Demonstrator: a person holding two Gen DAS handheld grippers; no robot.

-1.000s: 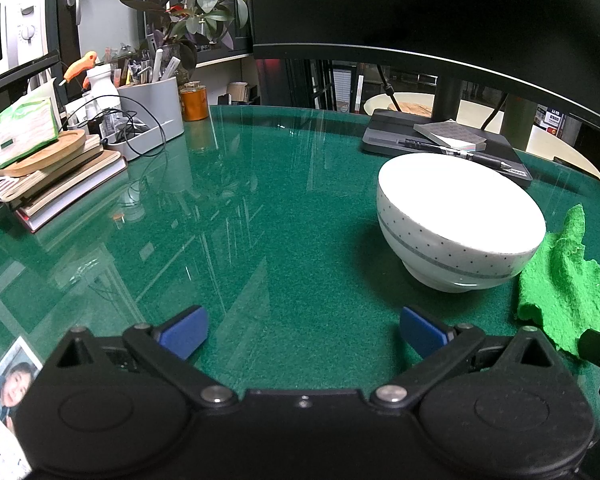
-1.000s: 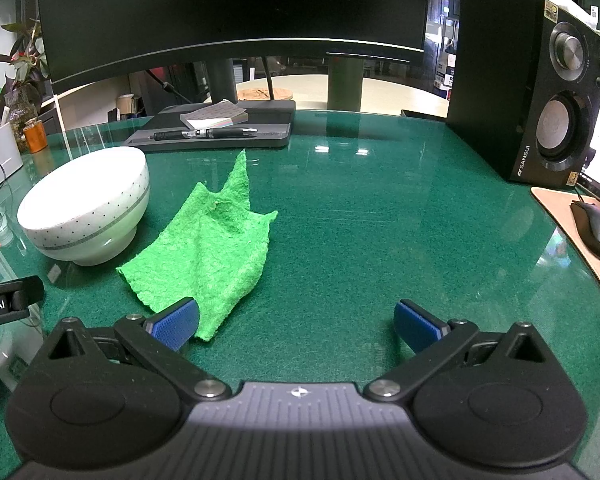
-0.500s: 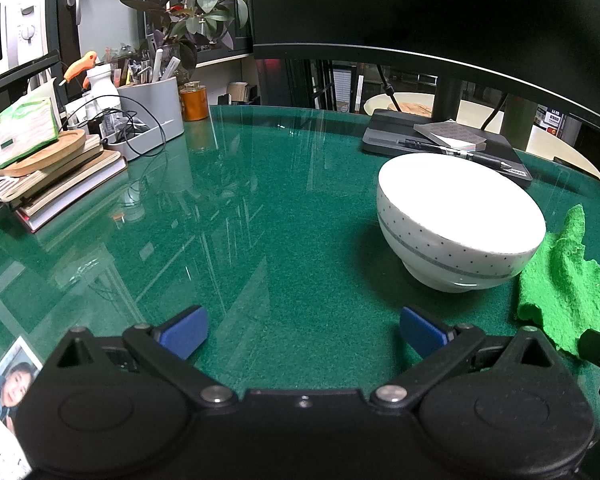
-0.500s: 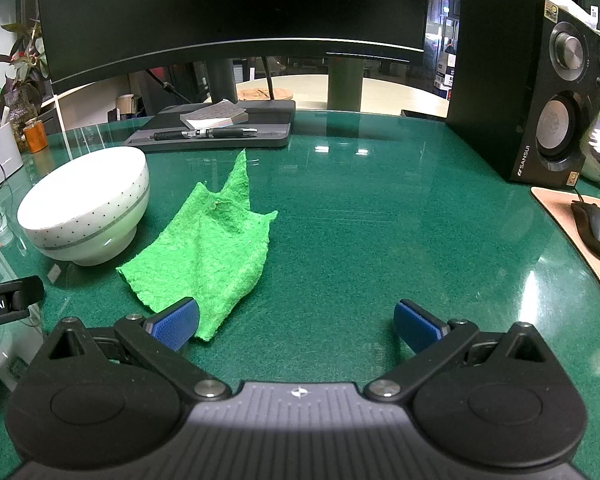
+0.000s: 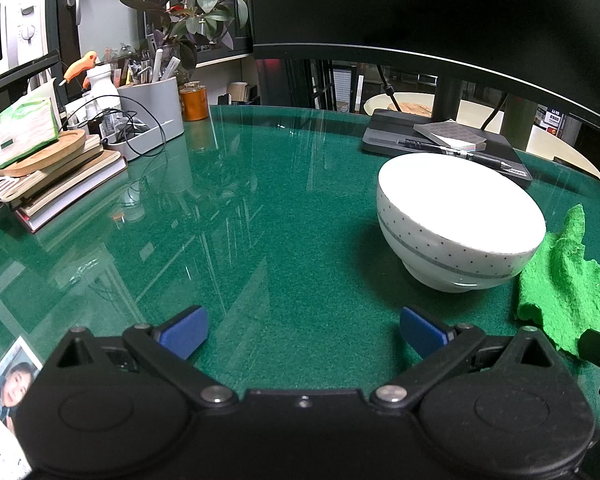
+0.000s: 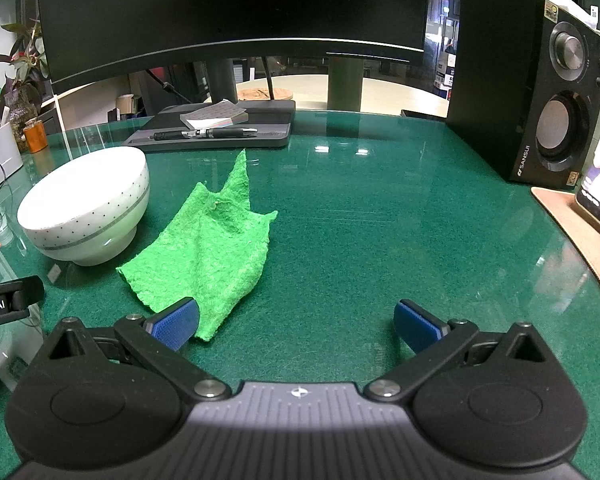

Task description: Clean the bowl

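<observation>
Green glass-topped bench [image 5: 260, 208] carries the bowl [image 5: 460, 216] at right of the left view, cloth [image 6: 212, 248] touching beside it, so the right hand-held gripper [image 6: 296, 320], jaws spread and empty like the left hand-held gripper [image 5: 300, 332], should pinch the cloth's near edge first.

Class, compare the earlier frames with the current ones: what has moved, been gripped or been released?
Nothing visibly changed. The bowl and green cloth lie untouched, and the left gripper and right gripper are open as before.
</observation>
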